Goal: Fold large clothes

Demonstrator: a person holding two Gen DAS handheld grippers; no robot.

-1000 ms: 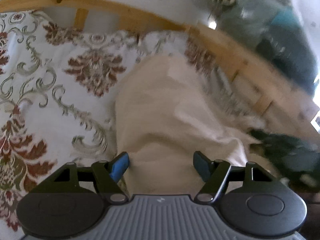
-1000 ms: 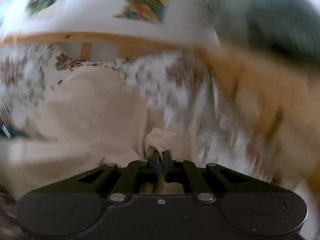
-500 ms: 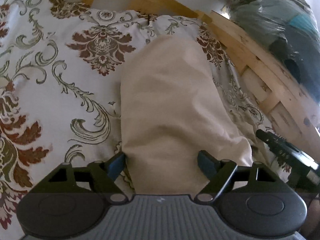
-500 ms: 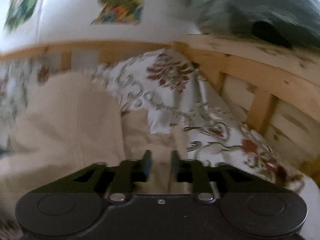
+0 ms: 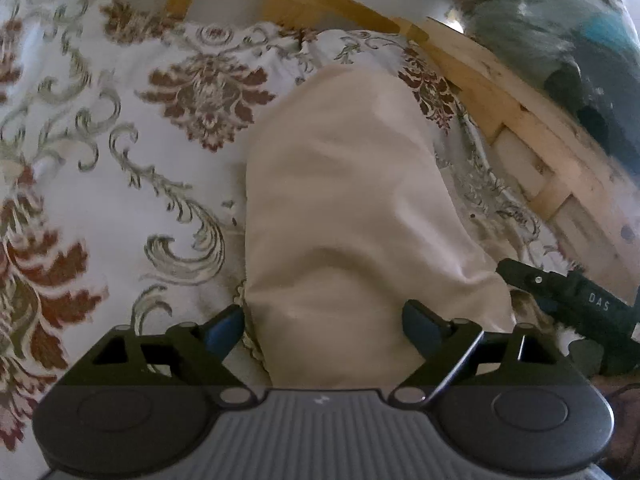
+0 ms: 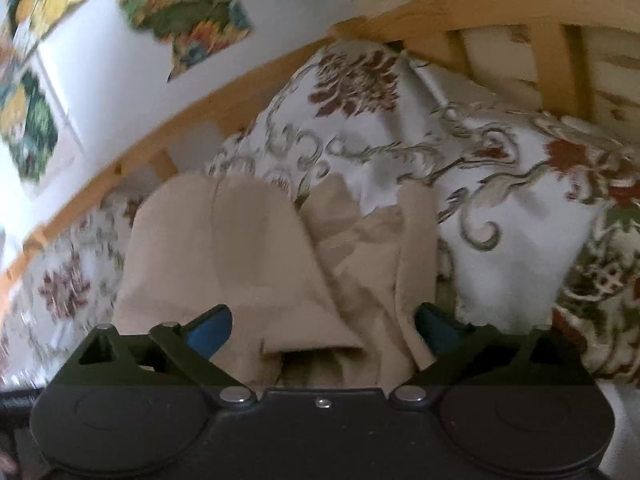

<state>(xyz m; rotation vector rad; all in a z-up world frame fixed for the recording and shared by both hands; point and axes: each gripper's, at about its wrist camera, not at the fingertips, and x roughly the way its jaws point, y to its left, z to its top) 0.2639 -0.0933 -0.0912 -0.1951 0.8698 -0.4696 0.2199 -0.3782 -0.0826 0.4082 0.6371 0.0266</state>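
Both grippers are spread wide over the bed, holding nothing. Left gripper hangs low above the beige garment, its blue-tipped fingers apart on either side of the folded cloth, not pinching it. Seen from that side, the garment lies as a long, smooth strip on the flowered bedspread, running away toward the wooden bed rail. At the right edge of the same view, the right gripper shows as a dark bar just beside the near corner of the cloth.

From the right wrist view, the right gripper also stands open, fingers well apart, with the garment directly under it. On this side the cloth is rumpled, with loose folds bunched toward the bedspread. Beyond it the bed rail runs along a white wall with colourful pictures.
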